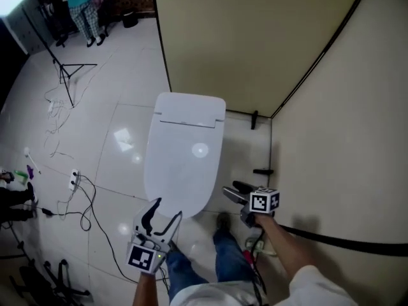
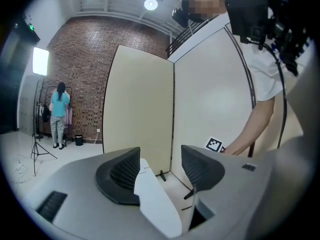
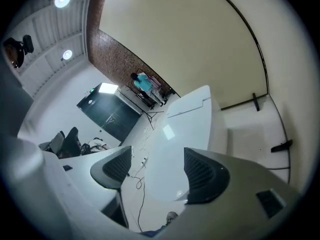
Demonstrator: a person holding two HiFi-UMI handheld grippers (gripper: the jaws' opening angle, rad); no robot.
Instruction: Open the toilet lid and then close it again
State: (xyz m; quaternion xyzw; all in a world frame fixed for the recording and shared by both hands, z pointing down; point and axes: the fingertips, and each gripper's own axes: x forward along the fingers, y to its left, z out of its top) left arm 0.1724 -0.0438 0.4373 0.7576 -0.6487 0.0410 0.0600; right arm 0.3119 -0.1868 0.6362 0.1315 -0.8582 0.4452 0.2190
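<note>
The white toilet (image 1: pixel 183 146) stands against the beige partition with its lid (image 1: pixel 185 164) down flat. In the head view my left gripper (image 1: pixel 167 210) hovers at the lid's front left edge, jaws apart and nothing held. My right gripper (image 1: pixel 231 189) is just right of the lid's front, also open and empty. In the left gripper view the lid (image 2: pixel 156 200) runs away between the open left gripper (image 2: pixel 160 156). Beyond the spread jaws of the right gripper (image 3: pixel 157 156), the right gripper view shows the glossy lid (image 3: pixel 175 134).
Beige partition walls (image 1: pixel 255 37) close in behind and to the right of the toilet. Black brackets (image 1: pixel 262 171) sit on the floor by the right wall. Cables and a power strip (image 1: pixel 74 180) lie at the left, near a light stand (image 1: pixel 67 75). A person (image 1: pixel 81 8) stands far back.
</note>
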